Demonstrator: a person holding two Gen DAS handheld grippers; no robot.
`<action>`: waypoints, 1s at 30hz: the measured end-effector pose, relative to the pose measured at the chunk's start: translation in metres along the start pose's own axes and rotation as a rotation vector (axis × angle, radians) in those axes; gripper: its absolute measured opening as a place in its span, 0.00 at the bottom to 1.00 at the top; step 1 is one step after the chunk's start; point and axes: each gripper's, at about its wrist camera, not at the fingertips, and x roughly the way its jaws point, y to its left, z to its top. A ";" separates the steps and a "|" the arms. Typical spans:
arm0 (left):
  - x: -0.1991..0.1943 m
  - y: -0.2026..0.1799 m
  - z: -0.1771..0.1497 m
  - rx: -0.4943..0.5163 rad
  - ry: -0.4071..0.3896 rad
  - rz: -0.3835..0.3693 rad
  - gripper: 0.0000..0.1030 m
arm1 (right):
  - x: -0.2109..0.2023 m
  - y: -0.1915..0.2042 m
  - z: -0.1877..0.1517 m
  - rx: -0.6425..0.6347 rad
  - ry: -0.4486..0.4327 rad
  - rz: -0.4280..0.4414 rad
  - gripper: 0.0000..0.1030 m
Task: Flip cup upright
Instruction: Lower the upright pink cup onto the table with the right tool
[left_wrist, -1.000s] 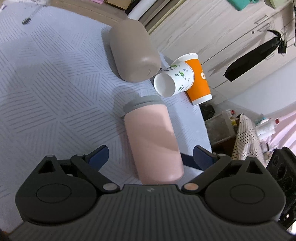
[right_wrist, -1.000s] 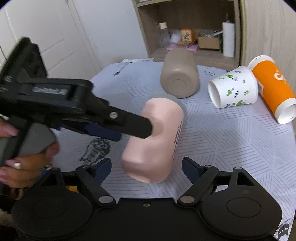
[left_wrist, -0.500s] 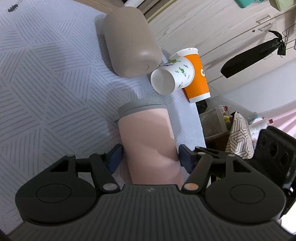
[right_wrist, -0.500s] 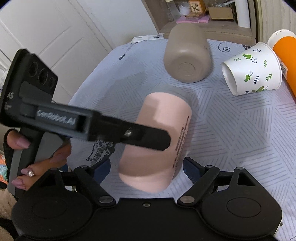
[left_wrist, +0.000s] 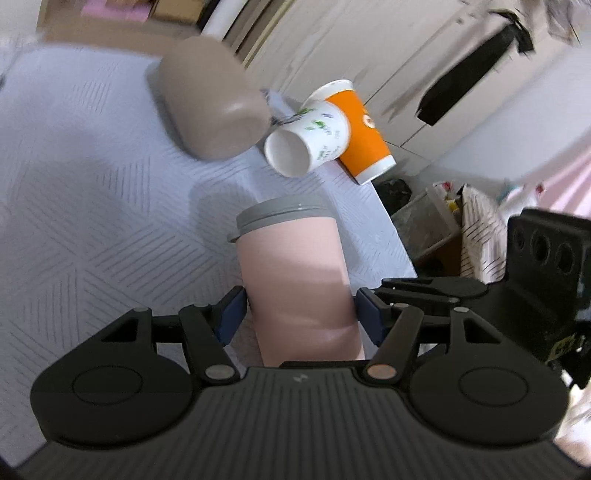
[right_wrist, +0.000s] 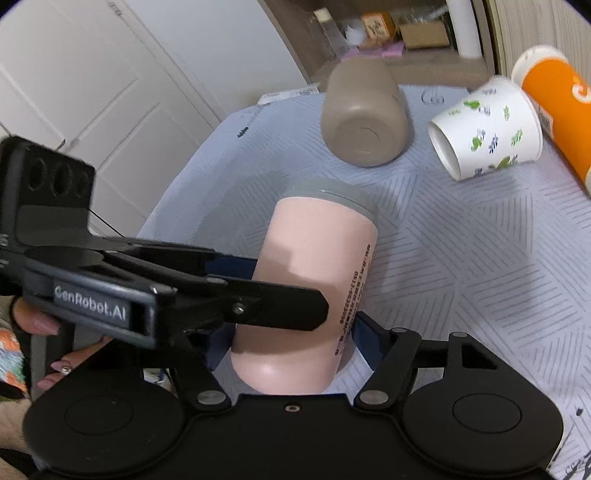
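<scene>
A pink cup (left_wrist: 295, 280) with a grey lid (left_wrist: 282, 216) is tilted, its lid end pointing away and raised off the cloth. My left gripper (left_wrist: 300, 317) is shut on its lower body, blue pads pressed on both sides. In the right wrist view the pink cup (right_wrist: 317, 266) shows with the left gripper (right_wrist: 258, 295) clamped across it. My right gripper (right_wrist: 288, 343) is shut on the cup's base end, its blue pads against the sides.
A taupe cup (left_wrist: 210, 110) lies on its side on the blue-grey patterned cloth (left_wrist: 92, 206). A white leaf-print paper cup (left_wrist: 310, 140) and an orange paper cup (left_wrist: 364, 136) lie on their sides near the table's right edge. Cupboards stand behind.
Both grippers closed onto the pink cup. The cup's lid end has risen off the cloth, and the right gripper moved in around its base.
</scene>
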 end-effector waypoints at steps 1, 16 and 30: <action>-0.002 -0.007 -0.002 0.029 -0.015 0.014 0.60 | 0.000 0.003 -0.003 -0.012 -0.009 -0.013 0.72; -0.051 -0.041 -0.051 0.217 -0.188 0.008 0.59 | -0.021 0.068 -0.062 -0.322 -0.194 -0.195 0.71; -0.081 -0.029 -0.047 0.280 -0.341 0.077 0.58 | -0.008 0.100 -0.041 -0.486 -0.361 -0.334 0.70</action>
